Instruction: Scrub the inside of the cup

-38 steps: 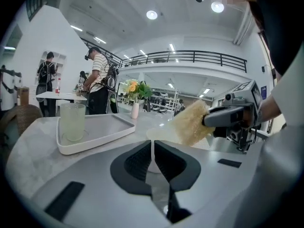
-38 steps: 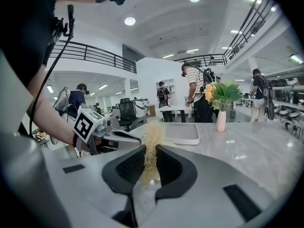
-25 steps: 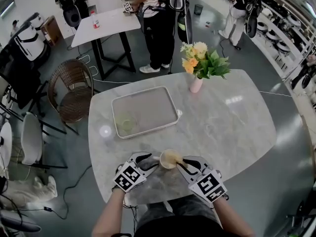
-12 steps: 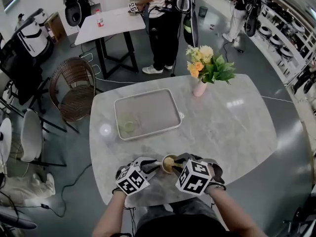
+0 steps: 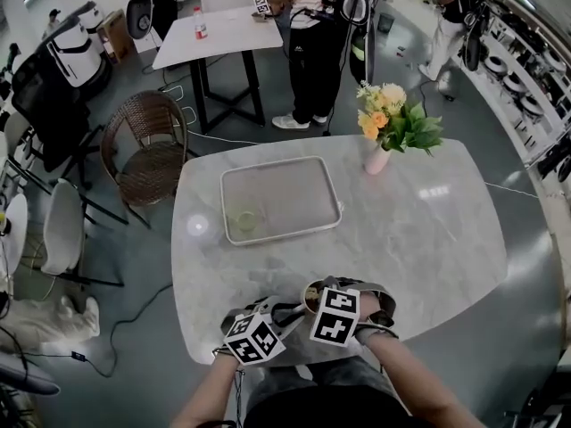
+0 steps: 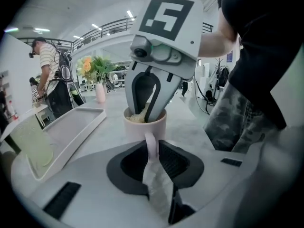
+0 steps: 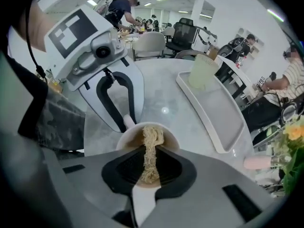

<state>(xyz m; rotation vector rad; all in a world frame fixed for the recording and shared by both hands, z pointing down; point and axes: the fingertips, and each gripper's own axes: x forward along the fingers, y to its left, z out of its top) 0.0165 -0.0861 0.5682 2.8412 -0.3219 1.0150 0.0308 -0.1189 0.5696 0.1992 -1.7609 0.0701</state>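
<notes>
A pale pink cup [image 6: 145, 125] stands near the table's front edge [image 5: 312, 297]. Its handle [image 6: 151, 144] sits between the tips of my left gripper [image 6: 151, 150], whose jaws are closing and pinch it from both sides. My right gripper [image 6: 145, 112] reaches down into the cup from above. It is shut on a tan fibrous scrubber [image 7: 151, 156] that hangs into the cup [image 7: 166, 136]. In the head view the right gripper's marker cube [image 5: 336, 316] covers most of the cup, and the left gripper [image 5: 285, 313] is beside it.
A white tray [image 5: 332, 203] lies mid-table with a pale green cup [image 5: 245, 221] in its near left corner. A pink vase of flowers [image 5: 379, 159] stands at the far right. A wicker chair [image 5: 147, 150] and standing people are beyond the table.
The right gripper has swung upright over the cup and dipped into it with the scrubber. The left jaws have narrowed round the handle.
</notes>
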